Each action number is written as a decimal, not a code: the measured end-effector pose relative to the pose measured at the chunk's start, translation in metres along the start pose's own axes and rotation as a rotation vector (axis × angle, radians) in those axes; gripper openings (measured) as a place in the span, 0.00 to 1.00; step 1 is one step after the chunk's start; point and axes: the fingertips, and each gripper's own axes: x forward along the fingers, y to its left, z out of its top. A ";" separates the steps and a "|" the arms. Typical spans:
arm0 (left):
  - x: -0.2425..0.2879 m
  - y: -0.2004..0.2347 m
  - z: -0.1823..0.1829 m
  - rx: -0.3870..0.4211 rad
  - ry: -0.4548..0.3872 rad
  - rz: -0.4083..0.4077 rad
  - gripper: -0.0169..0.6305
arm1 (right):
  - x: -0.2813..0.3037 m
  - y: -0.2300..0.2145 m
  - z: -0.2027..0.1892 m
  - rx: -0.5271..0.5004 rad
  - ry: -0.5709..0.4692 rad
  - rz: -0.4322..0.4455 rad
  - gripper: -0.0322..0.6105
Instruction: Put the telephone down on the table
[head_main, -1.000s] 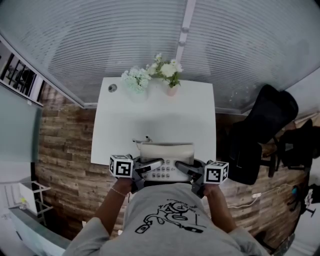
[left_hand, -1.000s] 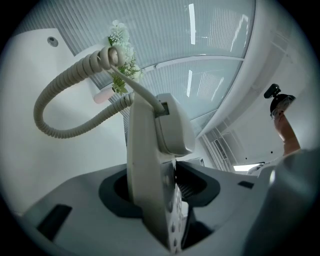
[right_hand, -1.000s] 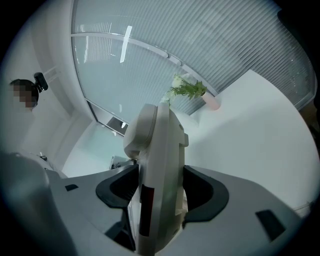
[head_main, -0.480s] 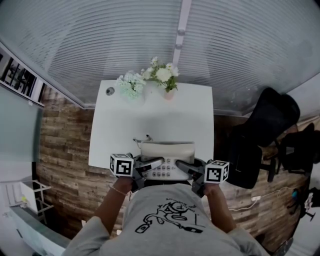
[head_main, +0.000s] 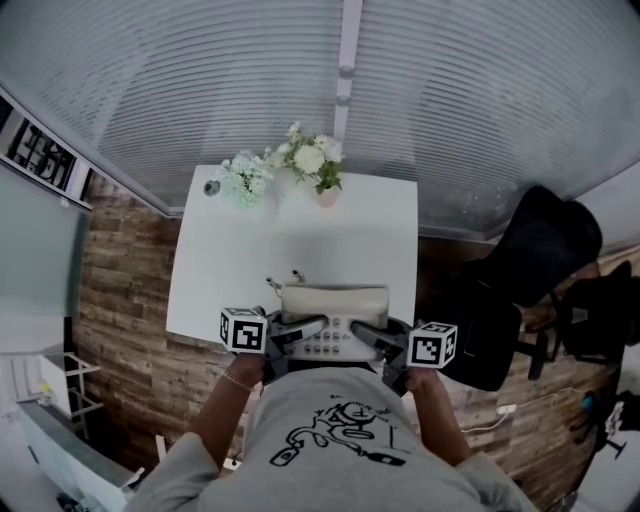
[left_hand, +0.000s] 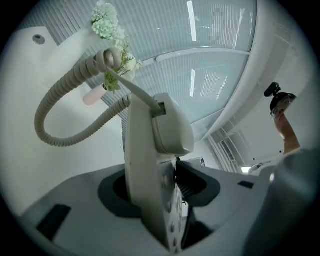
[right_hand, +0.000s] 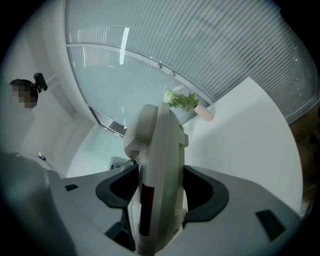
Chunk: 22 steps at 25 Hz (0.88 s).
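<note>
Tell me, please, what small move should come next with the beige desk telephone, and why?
Probably ease it a little forward, over the tabletop. The left gripper and right gripper each clamp one side of the beige desk telephone, which appears at the near edge of the white table; bare surface lies ahead.

Left gripper (head_main: 298, 332) is clamping the left end of the telephone (head_main: 333, 303), with its dark pads (left_hand: 192, 182) pressing on opposite faces of the set. Right gripper (head_main: 368, 336) is clamping the telephone's right end in the same way. Both grippers are pointing inward toward the telephone. The left marker cube (head_main: 243, 331) and right marker cube (head_main: 432, 344) are sitting outboard of it. Left forearm (head_main: 222, 410) and right forearm (head_main: 436, 412) are reaching forward from the torso (head_main: 340, 440), one on either side of the telephone.
</note>
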 end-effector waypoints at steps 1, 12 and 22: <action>0.004 0.000 0.001 0.002 0.000 0.005 0.34 | -0.002 -0.002 0.002 -0.001 0.003 0.001 0.50; 0.023 0.006 0.002 0.023 -0.005 0.027 0.35 | -0.013 -0.017 0.011 0.014 0.012 -0.001 0.50; 0.017 0.020 0.011 0.057 0.007 0.074 0.37 | 0.001 -0.024 0.014 0.029 0.007 -0.021 0.50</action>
